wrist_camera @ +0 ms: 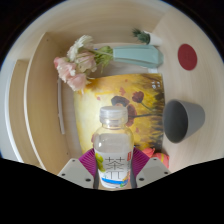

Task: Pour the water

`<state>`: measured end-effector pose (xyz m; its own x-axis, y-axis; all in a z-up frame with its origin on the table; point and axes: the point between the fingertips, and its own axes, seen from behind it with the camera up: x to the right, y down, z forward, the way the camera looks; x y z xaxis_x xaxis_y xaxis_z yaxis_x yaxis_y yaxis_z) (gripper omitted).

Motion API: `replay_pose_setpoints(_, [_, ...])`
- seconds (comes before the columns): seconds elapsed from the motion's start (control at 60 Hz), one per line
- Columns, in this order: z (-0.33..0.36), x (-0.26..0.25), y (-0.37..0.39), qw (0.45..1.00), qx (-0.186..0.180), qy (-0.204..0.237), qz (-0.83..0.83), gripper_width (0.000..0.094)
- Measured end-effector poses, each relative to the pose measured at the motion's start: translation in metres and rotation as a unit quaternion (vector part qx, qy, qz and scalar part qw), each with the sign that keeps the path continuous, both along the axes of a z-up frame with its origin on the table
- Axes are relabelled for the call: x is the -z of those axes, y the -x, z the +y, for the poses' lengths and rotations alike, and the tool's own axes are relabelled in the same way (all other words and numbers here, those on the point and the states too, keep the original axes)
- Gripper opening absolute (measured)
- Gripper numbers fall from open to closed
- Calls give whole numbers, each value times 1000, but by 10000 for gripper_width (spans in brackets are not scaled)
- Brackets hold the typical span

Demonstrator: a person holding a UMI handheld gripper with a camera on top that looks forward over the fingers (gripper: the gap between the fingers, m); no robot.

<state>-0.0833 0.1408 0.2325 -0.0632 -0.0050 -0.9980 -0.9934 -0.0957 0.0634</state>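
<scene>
A clear water bottle point(112, 145) with a white cap and a pale label stands upright between my fingers. My gripper point(112, 166) is shut on the bottle, with the purple pads point(86, 160) pressed against its two sides. A grey cup point(183, 119) sits upright on the table, ahead and to the right of the bottle. The bottle's base is hidden between the fingers.
A yellow floral placemat point(120, 95) covers the tabletop ahead. Pink flowers point(75, 62) lie at its far left, beside a pale blue box point(135, 56). A red disc point(187, 56) sits on the white surface at the far right. A wooden edge point(45, 100) runs along the left.
</scene>
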Motion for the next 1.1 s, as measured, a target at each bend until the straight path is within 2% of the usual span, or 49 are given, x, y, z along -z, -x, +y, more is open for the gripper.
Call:
replay_pose_setpoints(0.217, [-7, -63, -32, 960, 6, -27, -279, 432])
replay_pose_setpoints(0.383, [-2, -106, -63, 890, 10, -32, -455, 430])
replay_pose_setpoints(0.533, [0, -122, -124, 785, 65, 20, -615, 449])
replay_pose_setpoints(0.6, [2, -119, -146, 741, 72, 43, -666, 450])
replay_pose_setpoints(0.717, [10, -95, -175, 694, 59, 60, -715, 449])
replay_pose_setpoints(0.85, [11, -39, -215, 665, 39, 97, -740, 449])
replay_pose_setpoints(1.1, [8, 88, -251, 670, -10, 138, -729, 449])
